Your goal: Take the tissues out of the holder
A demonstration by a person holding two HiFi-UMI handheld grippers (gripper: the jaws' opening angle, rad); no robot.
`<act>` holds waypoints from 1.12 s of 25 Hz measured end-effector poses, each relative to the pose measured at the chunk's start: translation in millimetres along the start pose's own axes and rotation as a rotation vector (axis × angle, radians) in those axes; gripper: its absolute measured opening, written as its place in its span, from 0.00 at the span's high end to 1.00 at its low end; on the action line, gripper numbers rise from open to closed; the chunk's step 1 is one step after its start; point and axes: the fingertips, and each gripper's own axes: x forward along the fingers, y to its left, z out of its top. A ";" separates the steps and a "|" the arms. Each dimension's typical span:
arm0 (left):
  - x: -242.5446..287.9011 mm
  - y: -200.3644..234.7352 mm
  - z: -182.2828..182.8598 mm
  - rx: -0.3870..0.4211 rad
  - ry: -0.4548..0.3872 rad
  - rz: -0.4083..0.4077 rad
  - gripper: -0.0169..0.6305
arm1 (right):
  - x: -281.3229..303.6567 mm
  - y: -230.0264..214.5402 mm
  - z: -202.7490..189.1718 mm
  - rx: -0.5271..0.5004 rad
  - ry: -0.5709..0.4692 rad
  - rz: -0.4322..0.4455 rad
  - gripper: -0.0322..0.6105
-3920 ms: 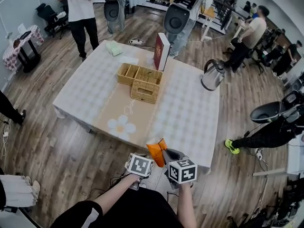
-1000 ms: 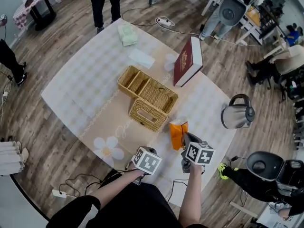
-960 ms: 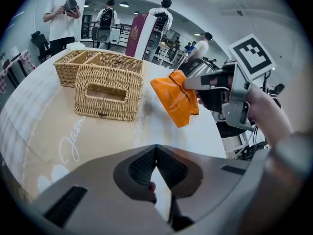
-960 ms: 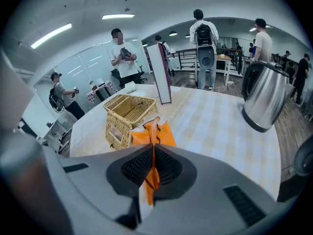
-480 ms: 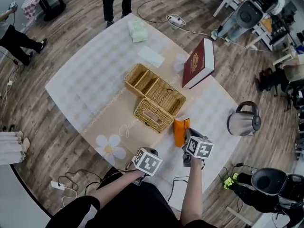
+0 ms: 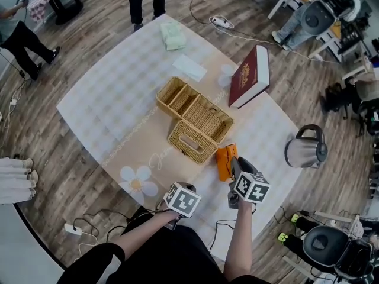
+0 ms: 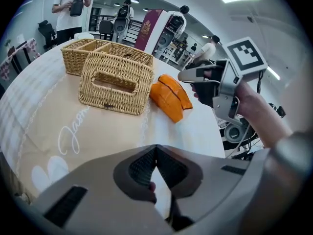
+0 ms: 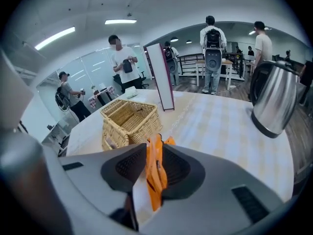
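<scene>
R gripper (image 8: 152, 163) jaws opening, orange tissue pack (image 7: 168, 96) btwn them, lying on table (image 7: 205, 131) beside wicker holder (image 7: 115, 82). L gripper (image 7: 155, 165) jaws closed, empty.

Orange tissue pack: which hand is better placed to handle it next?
The right gripper: its jaws are opening around the orange tissue pack beside the woven wicker holder; the left gripper hangs back, shut and empty.
</scene>
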 end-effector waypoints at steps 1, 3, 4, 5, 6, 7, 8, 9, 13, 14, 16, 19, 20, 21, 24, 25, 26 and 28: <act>0.4 -1.6 0.4 0.004 -0.001 -0.001 0.96 | -5.9 2.6 1.5 0.016 -0.015 0.014 0.78; 1.1 -4.8 3.7 0.016 -0.013 -0.002 0.96 | -17.3 7.5 2.9 0.048 -0.041 0.037 0.82; 1.1 -6.3 6.7 0.022 -0.026 -0.002 0.96 | -22.4 9.6 2.3 0.062 -0.049 0.043 0.85; 1.0 -8.2 9.6 0.029 -0.039 -0.003 0.96 | -27.1 12.3 0.3 0.073 -0.051 0.049 0.88; 0.9 -10.7 11.9 0.034 -0.048 -0.006 0.96 | -31.4 15.7 -2.9 0.079 -0.049 0.055 0.89; 1.0 -13.7 13.6 0.040 -0.053 -0.010 0.96 | -35.5 19.6 -6.9 0.081 -0.044 0.060 0.90; 1.4 -16.9 15.1 0.048 -0.054 -0.014 0.96 | -39.4 23.6 -11.4 0.081 -0.037 0.064 0.91; 2.1 -19.9 16.3 0.060 -0.052 -0.016 0.96 | -43.0 27.5 -16.2 0.079 -0.031 0.067 0.92; 3.3 -29.8 19.2 0.093 -0.040 -0.023 0.96 | -54.2 42.9 -39.0 0.088 -0.011 0.074 0.93; 2.9 -32.2 20.3 0.098 -0.041 -0.025 0.96 | -56.2 46.0 -45.1 0.098 -0.007 0.076 0.93; 2.7 -36.6 23.4 0.116 -0.045 -0.029 0.96 | -60.0 50.0 -56.9 0.121 0.001 0.076 0.93; 4.3 -40.5 26.5 0.144 -0.050 -0.030 0.96 | -64.9 52.0 -74.9 0.142 0.025 0.064 0.93; 4.8 -41.0 27.0 0.151 -0.052 -0.029 0.96 | -66.3 52.6 -80.4 0.146 0.031 0.060 0.93; 5.2 -41.5 27.0 0.156 -0.053 -0.029 0.96 | -67.9 53.1 -85.0 0.149 0.034 0.056 0.93; 4.8 -44.1 26.5 0.167 -0.056 -0.027 0.96 | -75.6 50.3 -92.7 0.159 0.026 0.021 0.93; 4.2 -44.8 26.5 0.172 -0.056 -0.026 0.96 | -78.2 48.8 -94.7 0.165 0.029 0.007 0.93; 3.7 -45.2 26.3 0.176 -0.056 -0.026 0.96 | -80.2 47.6 -96.8 0.170 0.036 -0.005 0.93; 2.8 -45.2 24.4 0.179 -0.052 -0.028 0.96 | -82.9 46.3 -102.8 0.177 0.055 -0.027 0.93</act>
